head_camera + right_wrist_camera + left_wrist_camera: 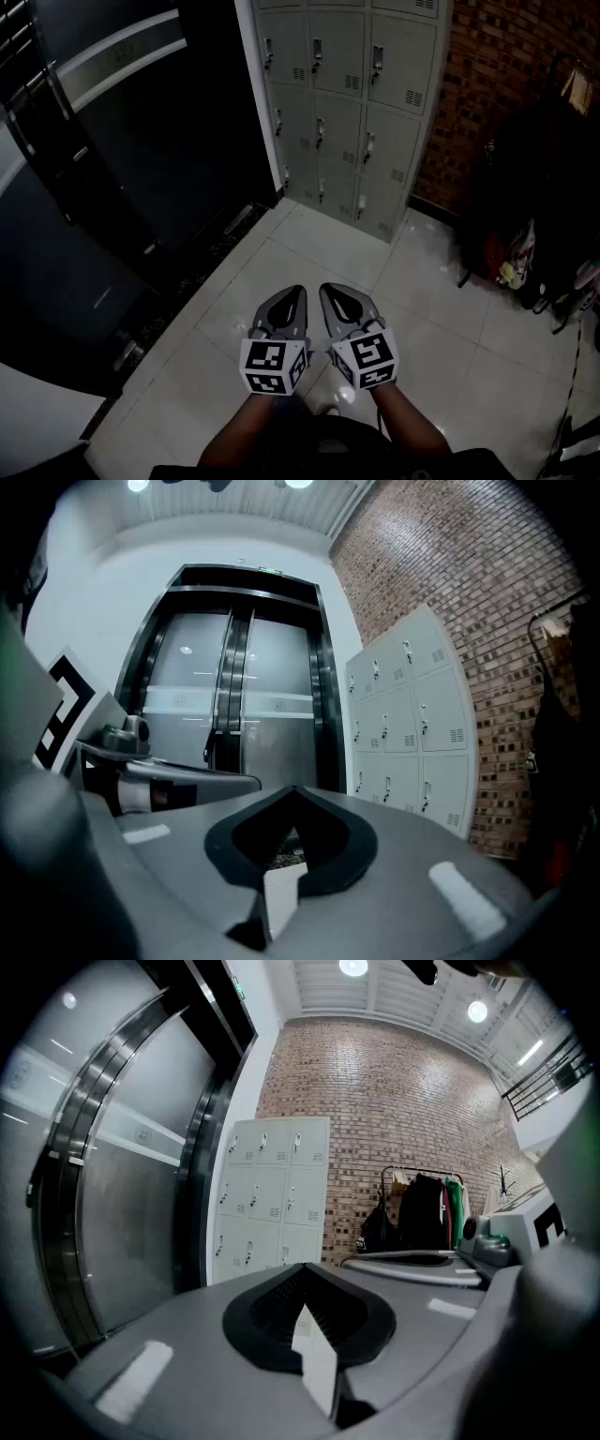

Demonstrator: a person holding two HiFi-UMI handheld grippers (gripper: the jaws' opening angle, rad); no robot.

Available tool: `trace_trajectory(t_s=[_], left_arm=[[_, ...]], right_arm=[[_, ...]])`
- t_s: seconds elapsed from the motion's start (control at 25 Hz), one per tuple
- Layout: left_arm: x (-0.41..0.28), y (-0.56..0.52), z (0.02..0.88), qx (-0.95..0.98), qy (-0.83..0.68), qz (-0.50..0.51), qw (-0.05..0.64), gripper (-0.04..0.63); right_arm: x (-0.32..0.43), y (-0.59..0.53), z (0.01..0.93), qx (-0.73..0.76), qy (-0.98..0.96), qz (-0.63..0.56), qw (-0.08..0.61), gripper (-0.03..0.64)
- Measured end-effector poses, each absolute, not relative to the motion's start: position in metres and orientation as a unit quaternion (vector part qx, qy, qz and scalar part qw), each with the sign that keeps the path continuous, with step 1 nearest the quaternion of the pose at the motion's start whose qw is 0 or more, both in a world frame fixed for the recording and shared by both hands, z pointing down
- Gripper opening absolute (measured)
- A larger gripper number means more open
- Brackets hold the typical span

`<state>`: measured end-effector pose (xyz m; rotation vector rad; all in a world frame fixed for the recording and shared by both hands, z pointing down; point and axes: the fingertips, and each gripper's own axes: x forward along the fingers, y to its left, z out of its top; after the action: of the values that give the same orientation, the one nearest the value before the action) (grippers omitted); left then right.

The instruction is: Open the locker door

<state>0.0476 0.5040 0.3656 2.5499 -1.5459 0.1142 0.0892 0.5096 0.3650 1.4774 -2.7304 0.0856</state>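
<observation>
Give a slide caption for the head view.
Grey left gripper and right gripper, both shut and empty, side by side above white floor tiles, short of the grey metal lockers.

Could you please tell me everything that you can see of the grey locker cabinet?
The locker cabinet looks like grey painted metal, three columns of doors wide, with three rows showing. Each door carries a small handle near its left edge and vent slots at lower right. All doors are shut. It stands upright on the tiled floor, back to the brick wall, beside dark doors. Nothing else touches it.
</observation>
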Motion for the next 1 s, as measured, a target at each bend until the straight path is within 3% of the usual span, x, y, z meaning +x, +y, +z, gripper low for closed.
trace_trajectory(t_s=[1.0], left_arm=[[0.022, 0.278, 0.371, 0.857, -0.507, 0.030, 0.082, 0.005]], right_arm=[[0.064, 0.284, 0.378, 0.488, -0.871, 0.032, 0.037, 0.000]])
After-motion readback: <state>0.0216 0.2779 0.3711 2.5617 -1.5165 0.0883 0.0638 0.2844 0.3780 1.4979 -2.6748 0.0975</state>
